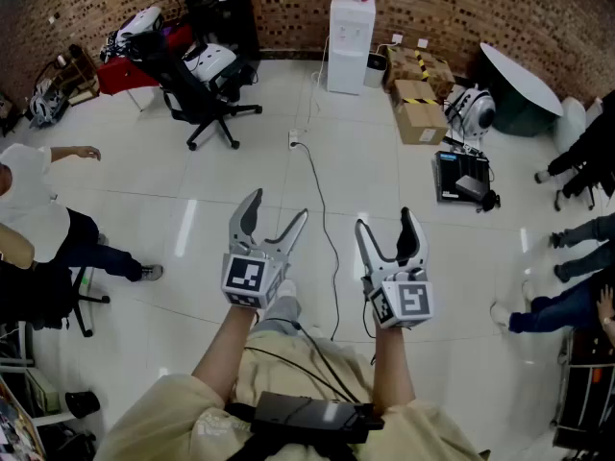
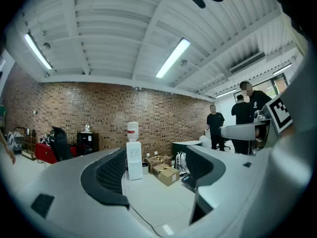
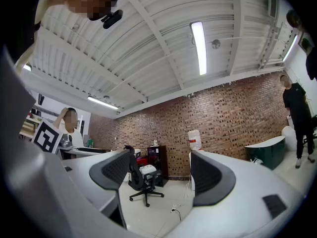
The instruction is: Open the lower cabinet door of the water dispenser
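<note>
Standing here watching, and both grippers are just held out in front of the person at about waist height, pointing roughly level across the room. The left gripper (image 1: pixel 277 207) has its jaws spread wide with nothing in them. Its own camera shows the two dark ribbed pads (image 2: pixel 106 177) well apart, and between them only bare white floor (image 1: pixel 384 171) and stuff at the far wall. Same deal on the right gripper (image 1: pixel 382 219): jaws about as wide as they go, pads (image 3: pixel 116 168) clear of everything, gripping nothing. They aren't touching each other either, there's a gap between the two. The water dispenser (image 1: pixel 350 41) is way over on the far side, a white unit with a bottle on top, backed up against the brick wall (image 1: pixel 500 8), well apart from both grippers. From here the lower cabinet door is too small to make out. Just right of the dispenser sit some cardboard boxes (image 1: pixel 418 104). A black office chair (image 1: pixel 197 84) is off to its left. A dark cable (image 1: pixel 322 209) snakes over the tiles from a power strip (image 1: pixel 294 139) back toward the person's feet. There's a seated person (image 1: pixel 38 219) at the left edge.
</note>
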### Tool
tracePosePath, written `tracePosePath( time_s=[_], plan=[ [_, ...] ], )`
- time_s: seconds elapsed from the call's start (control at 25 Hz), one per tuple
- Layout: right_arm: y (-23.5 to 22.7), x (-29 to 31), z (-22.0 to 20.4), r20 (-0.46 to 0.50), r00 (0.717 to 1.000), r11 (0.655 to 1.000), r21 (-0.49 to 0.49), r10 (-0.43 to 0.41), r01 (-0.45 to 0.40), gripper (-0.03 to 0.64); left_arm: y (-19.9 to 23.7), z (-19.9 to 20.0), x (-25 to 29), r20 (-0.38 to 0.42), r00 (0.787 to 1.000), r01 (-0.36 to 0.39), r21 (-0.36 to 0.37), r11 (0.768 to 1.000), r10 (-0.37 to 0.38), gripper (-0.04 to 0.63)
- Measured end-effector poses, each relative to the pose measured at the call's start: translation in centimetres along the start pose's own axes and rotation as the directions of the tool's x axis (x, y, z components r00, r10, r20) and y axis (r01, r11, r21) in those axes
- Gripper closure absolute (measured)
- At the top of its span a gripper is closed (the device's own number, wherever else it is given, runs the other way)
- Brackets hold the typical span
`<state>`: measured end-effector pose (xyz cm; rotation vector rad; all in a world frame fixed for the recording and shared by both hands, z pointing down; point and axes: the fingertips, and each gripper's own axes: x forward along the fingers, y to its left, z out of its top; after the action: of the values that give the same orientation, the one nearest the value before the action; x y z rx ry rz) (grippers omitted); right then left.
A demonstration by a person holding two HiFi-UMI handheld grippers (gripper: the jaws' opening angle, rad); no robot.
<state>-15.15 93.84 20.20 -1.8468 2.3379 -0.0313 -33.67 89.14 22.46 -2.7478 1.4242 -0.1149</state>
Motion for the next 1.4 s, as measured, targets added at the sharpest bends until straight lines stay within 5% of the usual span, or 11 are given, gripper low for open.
tracePosePath(
  time_s=[0.68, 1.0, 1.4],
  plan=[
    [-7.7, 20.3, -1.6, -0.017, 0.997, 0.997, -0.034, -0.074, 0.073, 0.244, 9.9, -1.0, 21.4, 0.036, 0.994, 0.105, -0.034, 0.994, -0.104, 0.235],
    [-12.5, 28.7, -4.5, -0.054, 0.994, 0.996, 0.004, -0.092, 0.092, 0.244, 13.9, -2.8, 30.6, -0.025, 0.992, 0.122, -0.047, 0.991, -0.123, 0.235],
    [-24.8, 46.2, -5.6, -0.048, 0.999, 0.999, 0.036, -0.012, 0.014, 0.244, 19.5, -3.9, 48.9, -0.066, 0.997, 0.022, -0.054, 0.998, -0.026, 0.235]
  ],
)
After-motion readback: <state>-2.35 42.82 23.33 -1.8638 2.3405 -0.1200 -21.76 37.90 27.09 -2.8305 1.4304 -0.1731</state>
